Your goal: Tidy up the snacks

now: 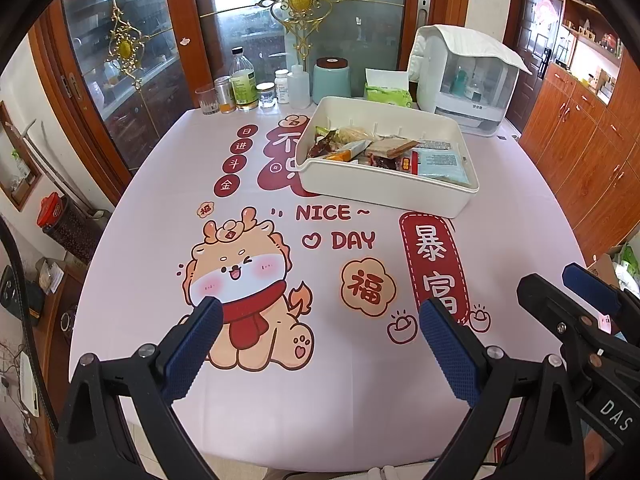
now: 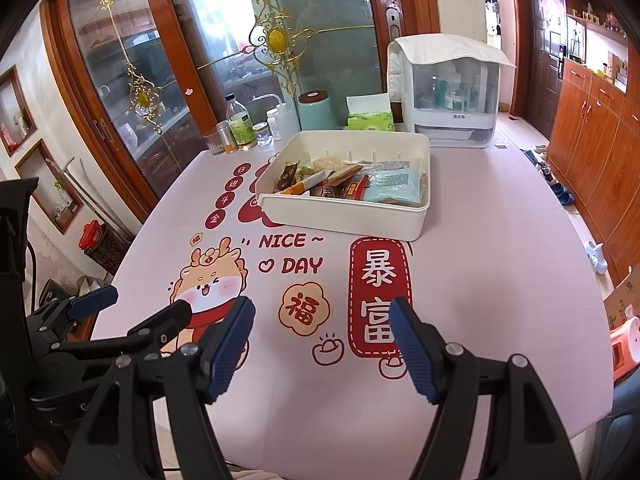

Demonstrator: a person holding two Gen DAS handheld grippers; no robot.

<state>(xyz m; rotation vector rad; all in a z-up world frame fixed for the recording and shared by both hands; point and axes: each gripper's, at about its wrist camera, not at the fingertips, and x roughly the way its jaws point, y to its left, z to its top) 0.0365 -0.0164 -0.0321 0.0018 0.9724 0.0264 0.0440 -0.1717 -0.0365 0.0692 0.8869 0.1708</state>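
A white plastic bin (image 1: 384, 192) (image 2: 340, 214) stands on the far half of the table and holds several snack packets (image 1: 372, 150) (image 2: 348, 184), among them a pale blue pouch (image 1: 442, 164) (image 2: 394, 186). My left gripper (image 1: 320, 316) hovers open over the near part of the table above the cartoon print, nothing between its blue pads. My right gripper (image 2: 322, 320) is open too and empty, just to the right of the left one; its fingers (image 1: 592, 288) show at the right edge of the left wrist view. Both grippers are well short of the bin.
The table wears a pink printed cloth (image 1: 360, 380) (image 2: 500, 280). Along its far edge stand bottles and jars (image 1: 244, 84) (image 2: 240, 128), a teal canister (image 1: 331, 80) (image 2: 318, 110), a green tissue pack (image 1: 388, 94) (image 2: 370, 118) and a covered white appliance (image 1: 468, 76) (image 2: 452, 92). Wooden cabinets line the right wall.
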